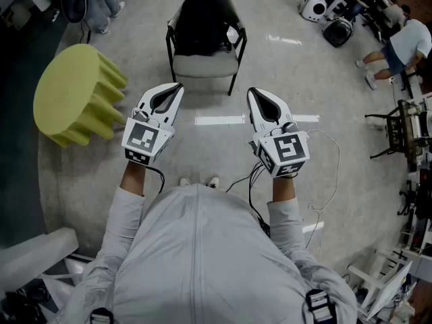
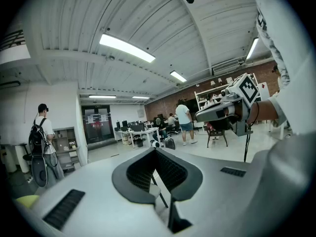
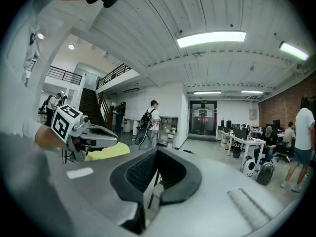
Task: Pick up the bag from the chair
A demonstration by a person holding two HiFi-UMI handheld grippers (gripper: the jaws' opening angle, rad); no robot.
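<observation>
A black bag [image 1: 202, 20] fills the seat and back of a black-framed chair [image 1: 206, 66] at the top centre of the head view. Both grippers hover side by side in front of the chair, well short of it. My left gripper [image 1: 177, 88] is shut with nothing in it, its tips pointing at the chair's left front leg. My right gripper [image 1: 252, 92] is shut and empty too, just right of the chair's right front leg. In the left gripper view the jaws [image 2: 155, 151] meet at the tips, and part of the chair [image 2: 159, 185] shows through the hollow behind them. The right gripper view [image 3: 157, 149] shows the same.
A yellow-green ribbed stool [image 1: 74, 93] stands on the floor to the left. White tape strips [image 1: 219, 120] mark the grey floor between the grippers. A person [image 1: 401, 46] and racks of equipment [image 1: 405, 127] are at the right. Cables [image 1: 324, 181] hang from my right gripper.
</observation>
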